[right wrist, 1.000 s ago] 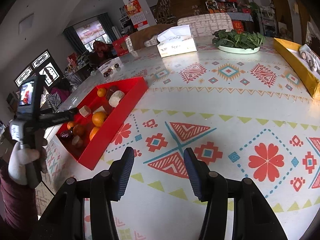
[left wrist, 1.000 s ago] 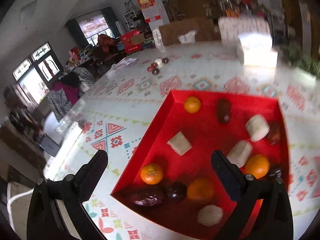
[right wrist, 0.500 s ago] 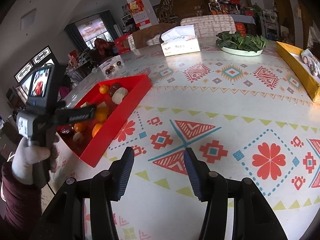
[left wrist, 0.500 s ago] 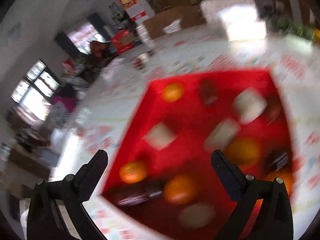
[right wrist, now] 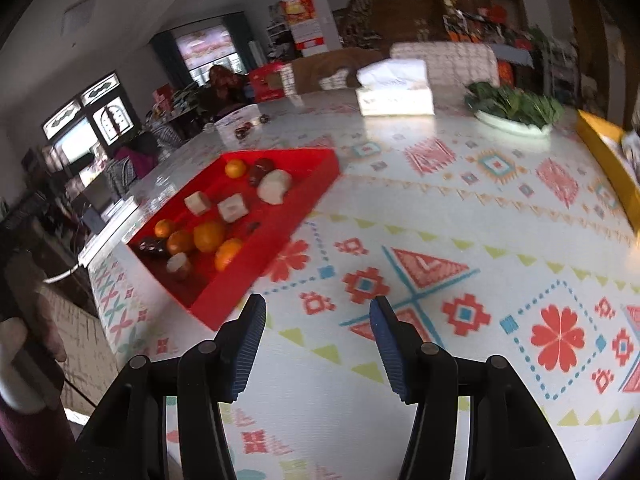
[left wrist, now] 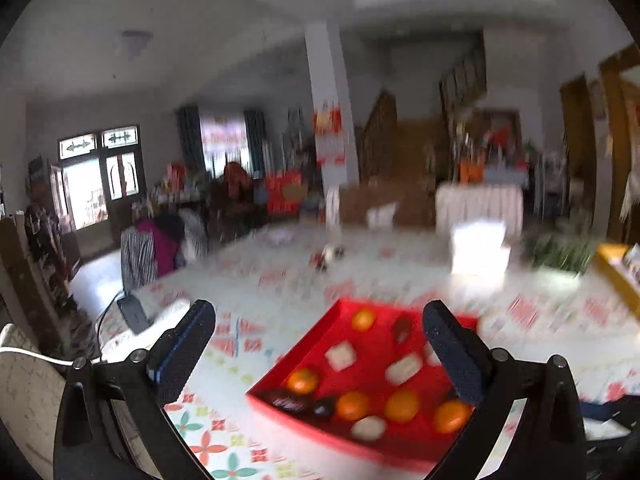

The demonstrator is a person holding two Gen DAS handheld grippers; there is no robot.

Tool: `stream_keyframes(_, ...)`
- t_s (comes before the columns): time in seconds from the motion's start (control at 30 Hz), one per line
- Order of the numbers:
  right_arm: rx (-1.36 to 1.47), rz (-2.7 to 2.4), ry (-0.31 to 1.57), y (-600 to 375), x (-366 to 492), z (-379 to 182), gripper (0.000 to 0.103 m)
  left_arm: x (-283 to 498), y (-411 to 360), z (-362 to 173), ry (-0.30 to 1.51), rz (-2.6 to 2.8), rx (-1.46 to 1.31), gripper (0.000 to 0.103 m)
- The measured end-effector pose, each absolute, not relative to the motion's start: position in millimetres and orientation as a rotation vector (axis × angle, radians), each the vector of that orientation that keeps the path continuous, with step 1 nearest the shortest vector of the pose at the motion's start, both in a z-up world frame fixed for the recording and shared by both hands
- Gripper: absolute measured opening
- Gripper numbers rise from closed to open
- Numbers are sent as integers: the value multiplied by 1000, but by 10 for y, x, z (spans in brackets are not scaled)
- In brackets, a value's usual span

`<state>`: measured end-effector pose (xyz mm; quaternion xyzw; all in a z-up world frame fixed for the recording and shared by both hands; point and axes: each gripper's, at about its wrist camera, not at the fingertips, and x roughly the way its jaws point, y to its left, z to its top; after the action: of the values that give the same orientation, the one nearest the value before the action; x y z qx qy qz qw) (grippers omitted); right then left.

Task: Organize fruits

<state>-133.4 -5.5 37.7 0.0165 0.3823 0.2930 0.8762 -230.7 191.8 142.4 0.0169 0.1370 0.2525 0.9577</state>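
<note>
My left tongs (left wrist: 318, 350) are spread wide with nothing between them, pointing over the red tray (left wrist: 298, 346) that sits on the patterned table (right wrist: 460, 208). My right tongs (right wrist: 318, 334) are widening, also empty, above bare tablecloth to the right of the tray's near corner. The fruit lies loose in the tray: oranges (right wrist: 208, 236) bunched at the near end beside dark fruit (right wrist: 150, 245), pale pieces (right wrist: 274, 186) toward the middle and far end. The left view is smeared, so I judge my aim there is poor. If I reach in now, I could nudge a round orange and set it rolling, or clip the tray wall and shove the whole tray toward the table's left edge, which is close by.
</note>
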Motion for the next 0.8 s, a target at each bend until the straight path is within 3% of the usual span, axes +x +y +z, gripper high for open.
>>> stream_keyframes(0.8, -75, 620, 802, 521, -1533, 250, 63, -2216, 1912, 810, 494, 507, -94, 103)
